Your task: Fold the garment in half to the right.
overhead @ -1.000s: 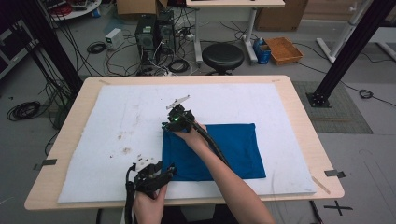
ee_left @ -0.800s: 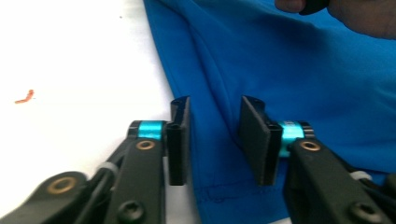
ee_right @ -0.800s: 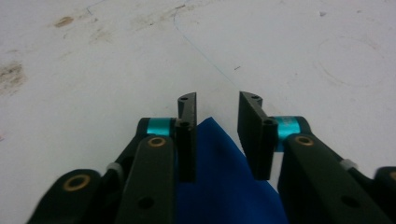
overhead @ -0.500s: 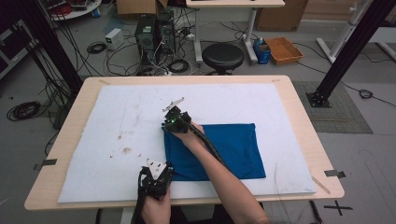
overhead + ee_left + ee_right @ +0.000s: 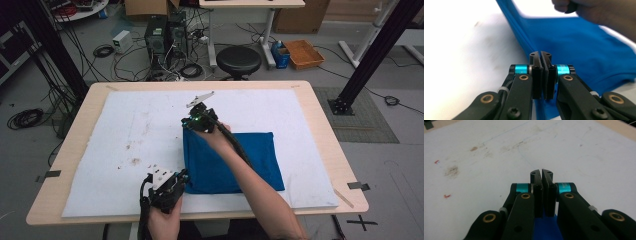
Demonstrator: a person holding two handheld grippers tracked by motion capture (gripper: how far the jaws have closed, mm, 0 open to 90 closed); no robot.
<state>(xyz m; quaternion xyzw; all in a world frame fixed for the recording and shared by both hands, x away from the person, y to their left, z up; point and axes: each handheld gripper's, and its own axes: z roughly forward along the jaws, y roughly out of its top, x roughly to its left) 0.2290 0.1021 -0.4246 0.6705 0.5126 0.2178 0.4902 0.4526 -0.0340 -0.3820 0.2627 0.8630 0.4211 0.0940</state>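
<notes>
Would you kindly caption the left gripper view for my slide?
Left tool shut on the blue cloth's edge.

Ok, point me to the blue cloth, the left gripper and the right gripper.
blue cloth [image 5: 250, 160], high view, on the flat middle of the fabric.
left gripper [image 5: 184, 176], high view, at its jaw tips on the cloth's near left corner.
right gripper [image 5: 190, 124], high view, at its jaw tips on the cloth's far left corner.

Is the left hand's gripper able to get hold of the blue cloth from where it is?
Yes, it looks so, and probably has: the left gripper sits at the blue cloth's near left corner, its fingers pressed together on the edge, with nothing in the way.
</notes>
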